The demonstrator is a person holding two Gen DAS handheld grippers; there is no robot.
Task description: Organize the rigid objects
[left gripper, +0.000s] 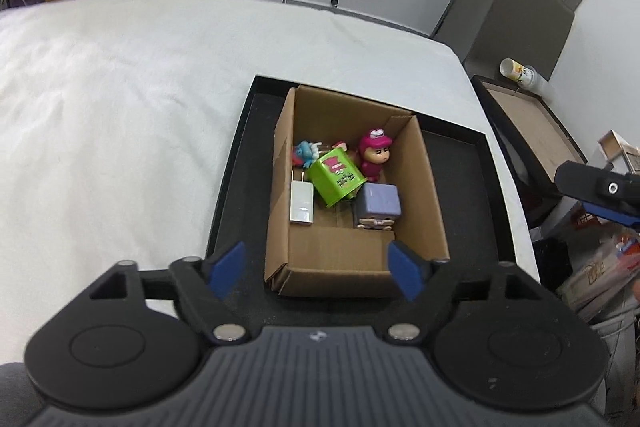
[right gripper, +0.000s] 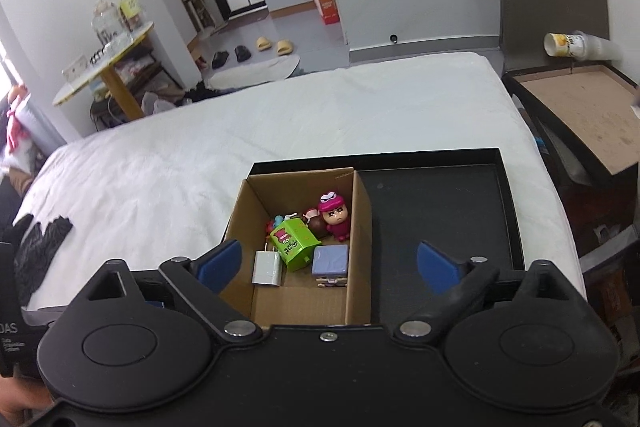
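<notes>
Down on the white, softly wrinkled bed cover [right gripper: 160, 171] sits a shallow black tray [right gripper: 508, 195] with straight low walls, and against its left side stands an open cardboard box [right gripper: 362, 227] of plain brown corrugated board, rectangular, its long axis running away from both cameras. All the small rigid toys lie inside it. A glossy pink figurine [left gripper: 374, 155] with a round hooded head stands upright in the far right corner, face turned toward the cameras. Beside it a bright green box-shaped toy [left gripper: 338, 179] with printed sides lies tipped over, its long axis slanting from far left to near right. A white rectangular charger block [left gripper: 302, 203], smooth plastic, lies flat along the left wall with its prongs pointing away. A matte lavender cube [left gripper: 378, 205] rests near the right wall, on a small pale base. A little blue figure [left gripper: 304, 153] is tucked in the far left corner, too small to read clearly. Both tongs hover above the box's near end with nothing between their blue pads: the left gripper [left gripper: 320, 269] is spread wide, and the right gripper [right gripper: 328, 263] is wider still.
</notes>
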